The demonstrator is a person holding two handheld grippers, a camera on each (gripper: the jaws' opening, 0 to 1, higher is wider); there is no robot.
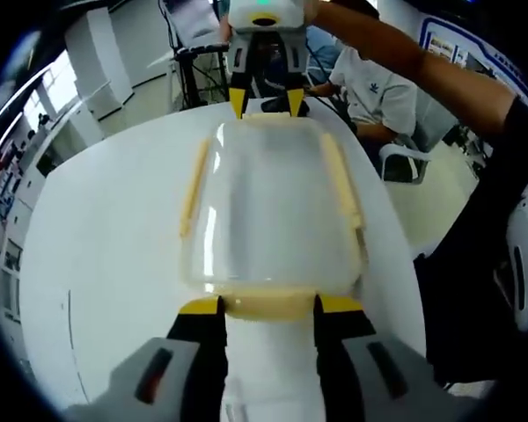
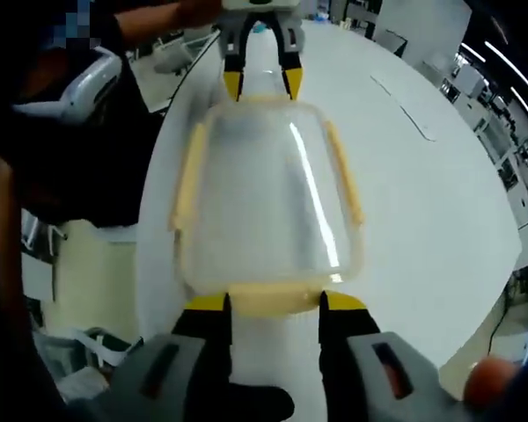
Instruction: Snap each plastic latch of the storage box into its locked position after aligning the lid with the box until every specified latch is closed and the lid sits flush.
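The clear storage box [image 1: 273, 220] carries pale-yellow latches [image 1: 273, 304]; both grippers [image 1: 268, 305] [image 2: 273, 301] stand spread at its ends, contact unclear.

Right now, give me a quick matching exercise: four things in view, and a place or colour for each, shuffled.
Things:
1. lid
2. side latches
3. table
4. person in a white shirt

Place or colour:
A. white, round top under the box
B. clear, on top of the box
C. seated beyond the table's far edge in the left gripper view
D. pale yellow strips along the long edges

Pairs: 1-B, 2-D, 3-A, 4-C
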